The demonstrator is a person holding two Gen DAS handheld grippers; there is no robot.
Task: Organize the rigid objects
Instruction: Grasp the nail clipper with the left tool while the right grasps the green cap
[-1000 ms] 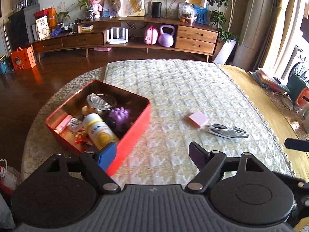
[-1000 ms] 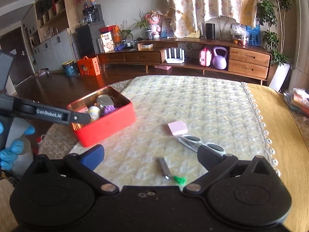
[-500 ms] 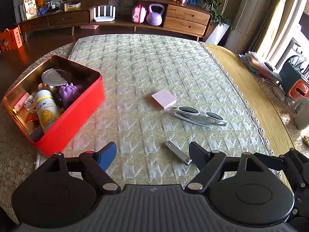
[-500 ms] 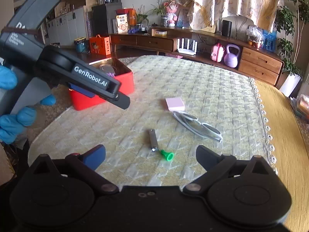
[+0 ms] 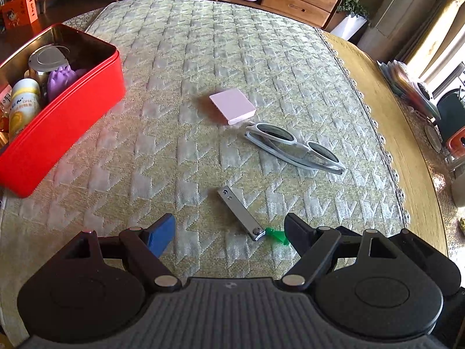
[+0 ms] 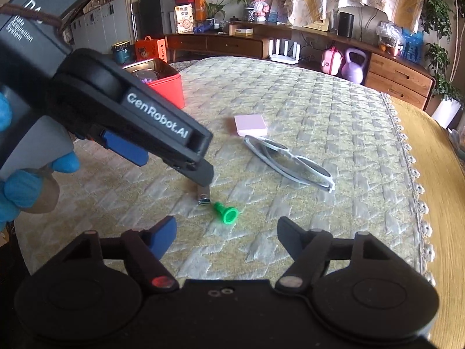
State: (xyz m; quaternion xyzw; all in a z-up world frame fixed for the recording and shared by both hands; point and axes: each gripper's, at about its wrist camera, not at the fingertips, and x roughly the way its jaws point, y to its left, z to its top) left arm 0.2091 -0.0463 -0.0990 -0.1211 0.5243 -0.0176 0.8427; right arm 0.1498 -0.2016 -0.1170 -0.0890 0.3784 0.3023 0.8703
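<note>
A silver nail clipper [image 5: 240, 213] lies on the quilted cloth just ahead of my open, empty left gripper [image 5: 229, 228]. A small green cone-shaped piece [image 5: 276, 235] lies at its near end, beside the right finger. A pink pad [image 5: 232, 105] and grey sunglasses [image 5: 293, 147] lie farther out. In the right wrist view the left gripper [image 6: 171, 160] hangs over the clipper [image 6: 204, 196], hiding most of it. My right gripper [image 6: 226, 232] is open and empty, just short of the green piece [image 6: 227, 213].
A red tin box [image 5: 62, 122] holding a can, a bottle and a purple toy stands at the left. The table's wooden edge [image 5: 407, 151] runs along the right. A low wooden sideboard [image 6: 290, 43] stands behind.
My left gripper has swung right, away from the red box, and come down toward the nail clipper. My right gripper has moved closer to the green piece. Both stay open.
</note>
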